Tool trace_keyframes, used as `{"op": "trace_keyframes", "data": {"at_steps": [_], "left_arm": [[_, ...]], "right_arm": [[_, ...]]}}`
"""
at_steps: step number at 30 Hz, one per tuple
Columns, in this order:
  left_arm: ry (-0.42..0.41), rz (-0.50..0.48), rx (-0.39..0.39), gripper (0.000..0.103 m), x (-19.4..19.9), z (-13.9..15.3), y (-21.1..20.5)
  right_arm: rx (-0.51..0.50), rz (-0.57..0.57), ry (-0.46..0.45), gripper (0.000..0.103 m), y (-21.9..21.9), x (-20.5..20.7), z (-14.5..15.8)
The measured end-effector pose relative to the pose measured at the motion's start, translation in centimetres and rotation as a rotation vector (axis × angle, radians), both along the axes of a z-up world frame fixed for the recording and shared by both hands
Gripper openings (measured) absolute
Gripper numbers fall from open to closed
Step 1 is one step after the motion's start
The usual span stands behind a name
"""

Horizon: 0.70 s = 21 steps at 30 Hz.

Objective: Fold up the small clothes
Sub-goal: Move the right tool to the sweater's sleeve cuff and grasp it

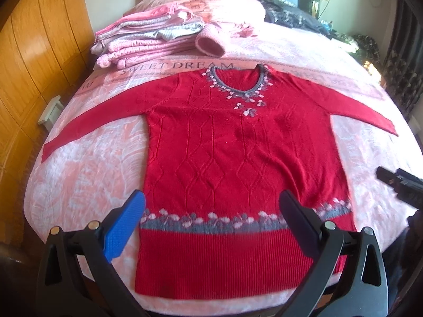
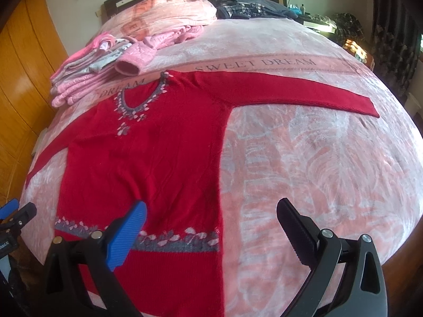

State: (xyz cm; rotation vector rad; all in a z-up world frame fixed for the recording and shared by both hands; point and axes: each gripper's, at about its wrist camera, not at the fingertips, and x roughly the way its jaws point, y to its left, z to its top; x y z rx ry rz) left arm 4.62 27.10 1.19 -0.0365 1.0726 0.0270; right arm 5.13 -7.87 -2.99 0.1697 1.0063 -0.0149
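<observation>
the red sweater lies face up and flat on the bed, hem nearest the cameras, neckline away from them, and both sleeves stretched straight out to the sides. that spread looks deliberate: with the body smoothed and the 2 sleeves laid out, every fold line is exposed and no layer is trapped under another, so folding has probably not begun.

the left gripper hovers above the hem band, jaws wide apart and holding nothing; centred over the lower body, it seems placed to drop onto the hem or a side edge. the right gripper hangs over the sweater's right edge and the bare blanket beside it, jaws also apart and empty, likely lined up for that side seam or the right sleeve.

a stack of folded pink clothes sits at the far left of the bed, well apart from the sweater, which suggests finished pieces are parked there to keep the working area free.
</observation>
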Motion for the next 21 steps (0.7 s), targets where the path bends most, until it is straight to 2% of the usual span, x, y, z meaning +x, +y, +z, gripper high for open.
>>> {"op": "trace_keyframes", "data": {"at_steps": [2,4,6,12,16,21], "left_arm": [[0.015,0.015,-0.009,0.100,1.4,-0.5,-0.3],[0.025,0.040,-0.043,0.100,3.4,-1.1,-0.8],[0.024,0.063,-0.038,0.100,5.5,-1.6,-1.6],[0.013,0.077,-0.035,0.100,11.4,-2.9,-4.9],[0.024,0.071,-0.046,0.100,14.9,-4.2,-7.1],[0.033,0.054,-0.043,0.100,17.9,-5.4,-9.7]], "right_arm": [[-0.013,-0.038,-0.013,0.099,-3.0,1.7,-0.1],[-0.026,-0.081,-0.024,0.099,-7.0,4.1,-0.3],[-0.054,-0.145,-0.020,0.099,-12.2,7.2,-0.8],[-0.125,-0.290,0.089,0.099,-27.3,16.1,-3.7],[-0.042,-0.333,0.168,0.099,-35.1,19.4,-6.2],[0.021,-0.377,0.227,0.098,-40.9,21.1,-8.9]]}}
